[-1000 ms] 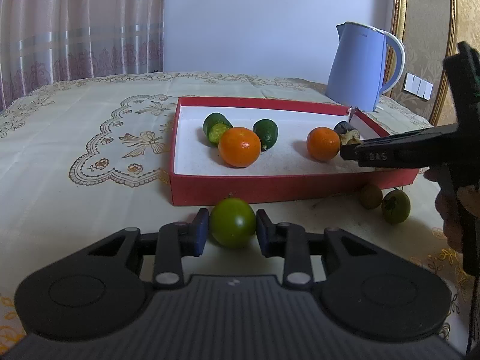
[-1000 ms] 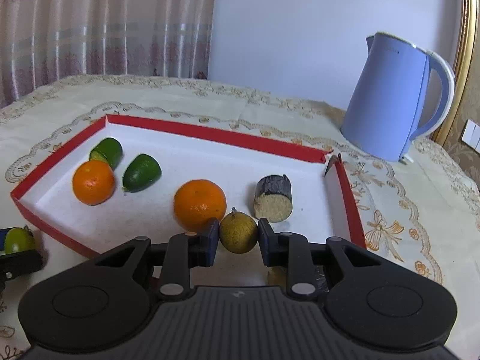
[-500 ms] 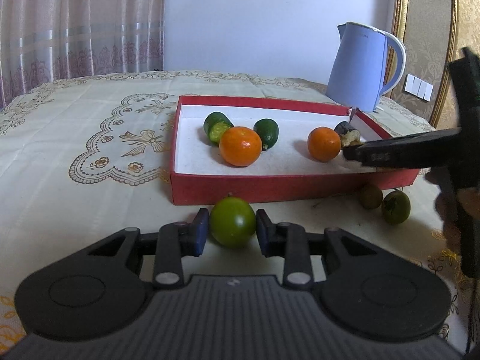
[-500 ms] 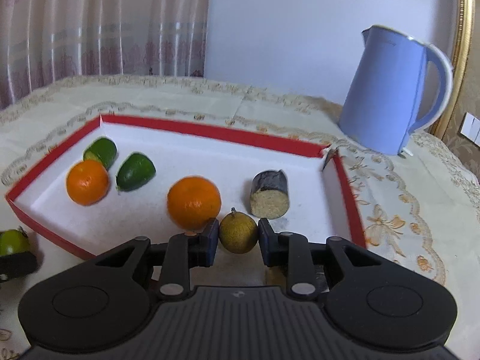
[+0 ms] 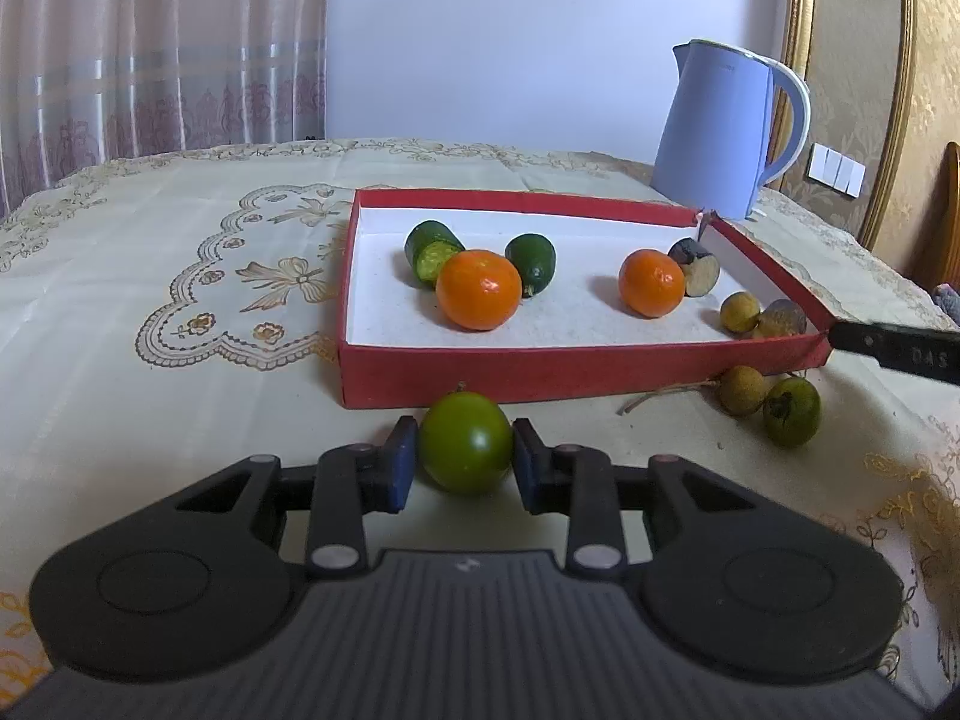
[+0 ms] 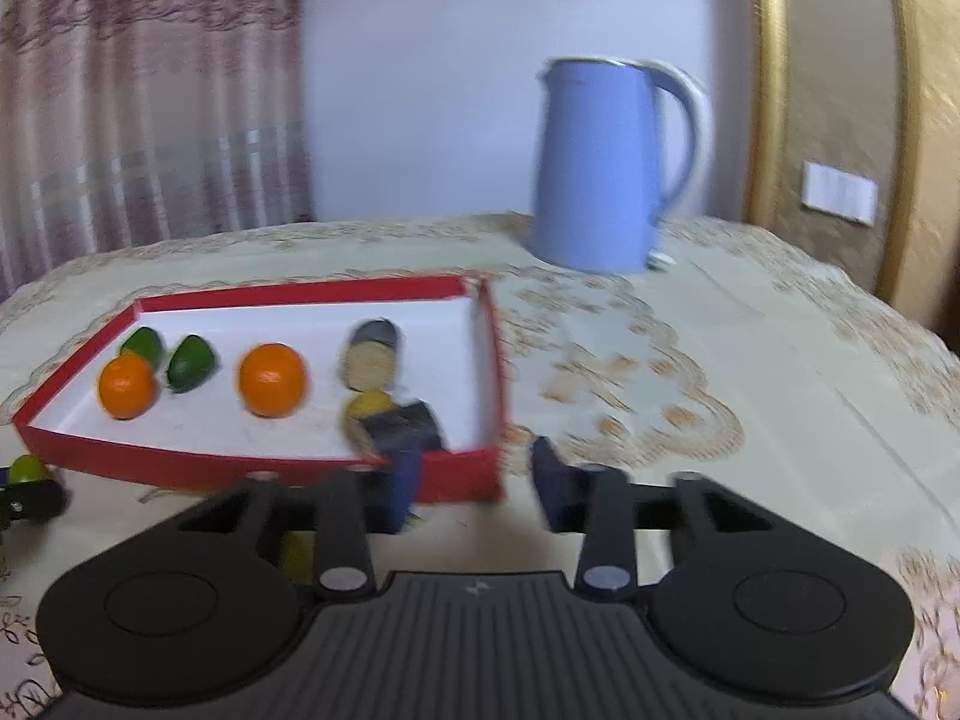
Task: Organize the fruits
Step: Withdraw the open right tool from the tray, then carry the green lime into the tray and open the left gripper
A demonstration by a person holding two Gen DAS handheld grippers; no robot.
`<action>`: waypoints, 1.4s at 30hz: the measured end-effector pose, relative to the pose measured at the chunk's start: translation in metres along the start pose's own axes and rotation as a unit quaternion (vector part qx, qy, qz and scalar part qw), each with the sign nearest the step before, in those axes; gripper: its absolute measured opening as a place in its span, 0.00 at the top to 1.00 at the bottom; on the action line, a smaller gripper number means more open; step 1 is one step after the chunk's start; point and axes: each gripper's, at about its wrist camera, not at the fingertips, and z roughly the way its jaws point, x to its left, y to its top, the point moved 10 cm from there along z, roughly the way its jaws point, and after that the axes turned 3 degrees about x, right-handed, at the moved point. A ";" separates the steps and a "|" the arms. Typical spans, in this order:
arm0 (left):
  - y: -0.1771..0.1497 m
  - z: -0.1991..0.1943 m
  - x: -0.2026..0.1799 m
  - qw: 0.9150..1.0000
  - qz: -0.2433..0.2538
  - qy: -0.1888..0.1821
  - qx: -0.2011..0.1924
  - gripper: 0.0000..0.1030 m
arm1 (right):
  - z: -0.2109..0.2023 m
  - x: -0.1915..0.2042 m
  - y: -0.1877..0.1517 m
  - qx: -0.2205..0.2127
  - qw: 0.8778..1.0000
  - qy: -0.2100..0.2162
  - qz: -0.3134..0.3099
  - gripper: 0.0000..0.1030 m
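The right tongs (image 6: 474, 483) have just opened and drawn back empty, leaving the small yellow-brown fruit (image 5: 739, 312) in the red tray (image 5: 576, 363) — one more sorted — while the left tongs (image 5: 463, 463) stay clenched on a green fruit (image 5: 465, 450) on the tabletop (image 5: 150, 372).

The only readable text is "DAS", in pale letters on the right gripper (image 5: 894, 347) at three o'clock.

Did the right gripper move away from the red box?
Yes. The right gripper, jaws just opened and empty, has swung rightward: the red box now sits left in its view, small yellowish fruit left inside.
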 end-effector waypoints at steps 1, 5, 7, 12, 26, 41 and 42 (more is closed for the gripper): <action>0.000 0.000 0.000 1.000 0.001 0.000 0.000 0.71 | 0.000 -0.004 -0.002 0.000 1.000 -0.009 0.002 0.52; 0.000 0.000 -0.001 1.000 0.004 0.002 0.000 0.71 | -0.005 -0.016 -0.009 0.001 1.000 0.002 0.024 0.51; 0.000 0.000 -0.002 1.000 0.007 0.005 0.000 0.71 | -0.002 -0.016 -0.015 0.013 1.000 -0.004 0.013 0.51; 0.000 -0.001 -0.005 1.000 0.015 0.012 -0.002 0.71 | 0.001 -0.012 -0.027 0.033 0.999 0.009 0.014 0.51; 0.008 -0.005 0.001 1.000 0.018 0.021 -0.012 0.71 | 0.006 -0.009 -0.032 0.052 0.998 0.018 0.014 0.42; 0.055 -0.010 -0.031 0.998 0.046 -0.009 -0.045 0.71 | 0.008 -0.005 -0.033 0.057 0.998 0.014 0.000 0.36; 0.059 -0.006 -0.035 0.998 0.047 -0.012 -0.044 0.71 | 0.009 -0.005 -0.033 0.057 0.998 0.014 -0.001 0.36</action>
